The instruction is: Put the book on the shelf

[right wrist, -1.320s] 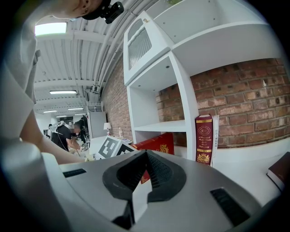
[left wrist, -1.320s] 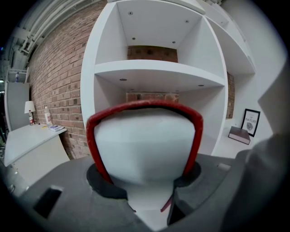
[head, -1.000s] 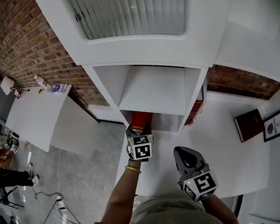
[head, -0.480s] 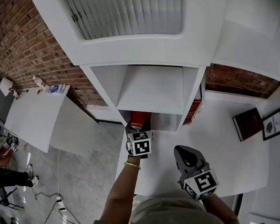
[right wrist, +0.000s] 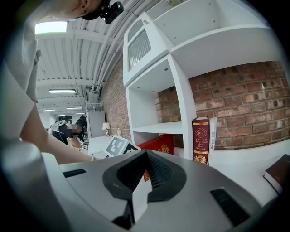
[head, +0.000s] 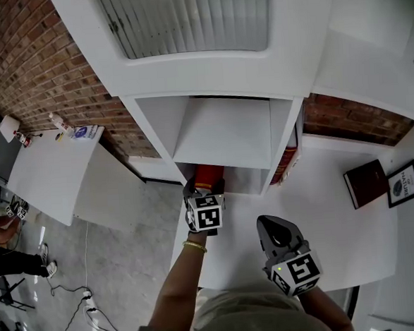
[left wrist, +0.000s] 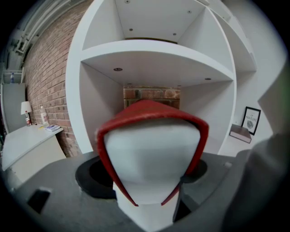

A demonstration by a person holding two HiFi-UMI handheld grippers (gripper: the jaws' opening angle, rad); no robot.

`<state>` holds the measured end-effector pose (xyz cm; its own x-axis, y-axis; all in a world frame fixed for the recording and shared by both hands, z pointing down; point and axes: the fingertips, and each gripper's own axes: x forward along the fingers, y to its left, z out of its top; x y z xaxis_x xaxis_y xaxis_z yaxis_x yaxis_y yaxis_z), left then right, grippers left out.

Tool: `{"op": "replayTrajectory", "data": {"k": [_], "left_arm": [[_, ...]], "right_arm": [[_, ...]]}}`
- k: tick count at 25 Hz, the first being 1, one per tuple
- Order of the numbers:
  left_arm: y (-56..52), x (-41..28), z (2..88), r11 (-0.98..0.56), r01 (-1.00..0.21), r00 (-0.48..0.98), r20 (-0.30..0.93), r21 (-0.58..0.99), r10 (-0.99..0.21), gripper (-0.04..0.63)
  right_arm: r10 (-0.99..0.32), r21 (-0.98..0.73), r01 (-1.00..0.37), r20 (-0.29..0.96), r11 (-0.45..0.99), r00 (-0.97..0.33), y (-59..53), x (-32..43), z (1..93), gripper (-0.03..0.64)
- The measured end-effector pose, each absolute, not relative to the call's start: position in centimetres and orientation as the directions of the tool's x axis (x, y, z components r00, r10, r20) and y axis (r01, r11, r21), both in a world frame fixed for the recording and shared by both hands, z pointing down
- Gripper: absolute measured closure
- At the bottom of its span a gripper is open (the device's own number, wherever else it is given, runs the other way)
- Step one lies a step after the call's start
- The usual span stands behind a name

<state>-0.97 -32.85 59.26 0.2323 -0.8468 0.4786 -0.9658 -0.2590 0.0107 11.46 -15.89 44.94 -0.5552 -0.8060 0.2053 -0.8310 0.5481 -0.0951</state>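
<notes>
A red book stands in the lower compartment of the white shelf unit, its white page edge facing me in the left gripper view. My left gripper is at the mouth of that compartment. Its jaws have just been opening and now stand wide on either side of the book, no longer pinching it. My right gripper hovers over the white tabletop in front of the shelf. It is shut, with its tips meeting and nothing between them.
A dark red book with gold print stands upright against the shelf's right side. A dark book and a framed picture lie at the table's right. A white desk stands by the brick wall at left, with a person beyond it.
The left gripper's jaws have spread apart around the red book. The gripper edged slightly toward the shelf early on, then held still. The right gripper has not moved.
</notes>
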Motion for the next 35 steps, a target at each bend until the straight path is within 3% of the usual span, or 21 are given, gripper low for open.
{"op": "replayTrajectory", "data": {"k": [27,35], "left_arm": [[-26.0,-1.9,53.6,-0.312,-0.948,0.312,0.398,0.067,-0.863,0.227],[-23.0,-1.4,51.0,-0.356,-0.922,0.388,0.342,0.156,-0.856,0.235]], "right_arm": [[-0.806,-0.084,-0.823,0.167,0.562,-0.568,-12.7,9.0,43.6,0.611],[-0.814,-0.080,-0.829,0.158,0.553,-0.559,-11.7,8.2,43.3,0.611]]}}
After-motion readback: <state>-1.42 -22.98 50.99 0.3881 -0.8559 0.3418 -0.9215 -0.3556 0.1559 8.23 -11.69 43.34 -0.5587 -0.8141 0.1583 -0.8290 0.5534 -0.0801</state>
